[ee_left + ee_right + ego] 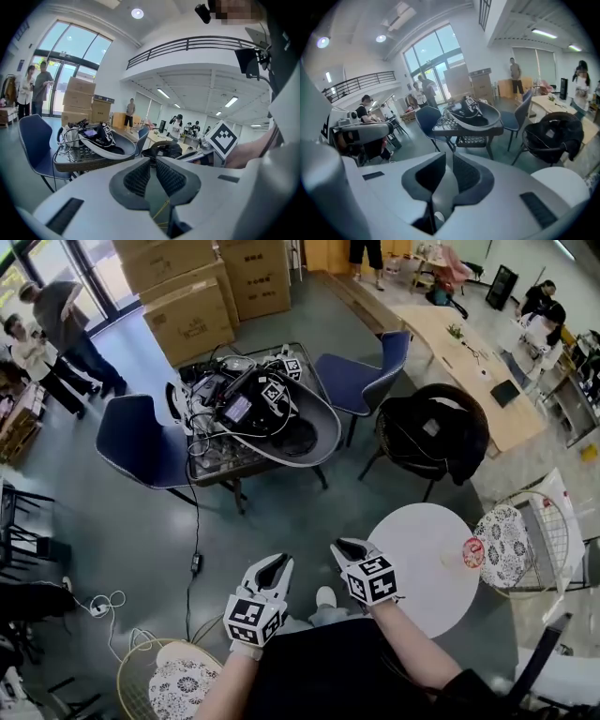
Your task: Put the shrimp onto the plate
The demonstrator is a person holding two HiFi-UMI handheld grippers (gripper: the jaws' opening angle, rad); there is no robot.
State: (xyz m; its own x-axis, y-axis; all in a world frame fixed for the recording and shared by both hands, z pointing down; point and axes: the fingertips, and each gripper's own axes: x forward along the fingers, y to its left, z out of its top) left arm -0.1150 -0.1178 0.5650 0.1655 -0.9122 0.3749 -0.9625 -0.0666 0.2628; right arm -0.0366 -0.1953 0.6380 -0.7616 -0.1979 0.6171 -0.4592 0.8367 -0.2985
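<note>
I see no shrimp that I can make out. A small red and pink round thing (472, 552) lies at the right edge of the white round table (422, 568); it is too small to tell whether it is a plate. My left gripper (274, 566) and right gripper (347, 547) are held side by side over the grey floor, left of that table. In the left gripper view the left gripper (151, 161) has its pads together with nothing between them. The right gripper (446, 157) looks the same in its own view, where the white table (560, 185) shows at lower right.
A low table piled with gear and cables (253, 413) stands ahead between blue chairs (141, 442) (361, 381). A black chair with a jacket (431, 432) is beyond the white table. Wire chairs with patterned cushions (502, 545) (183, 685) flank me. Cardboard boxes (187, 320) and people stand further off.
</note>
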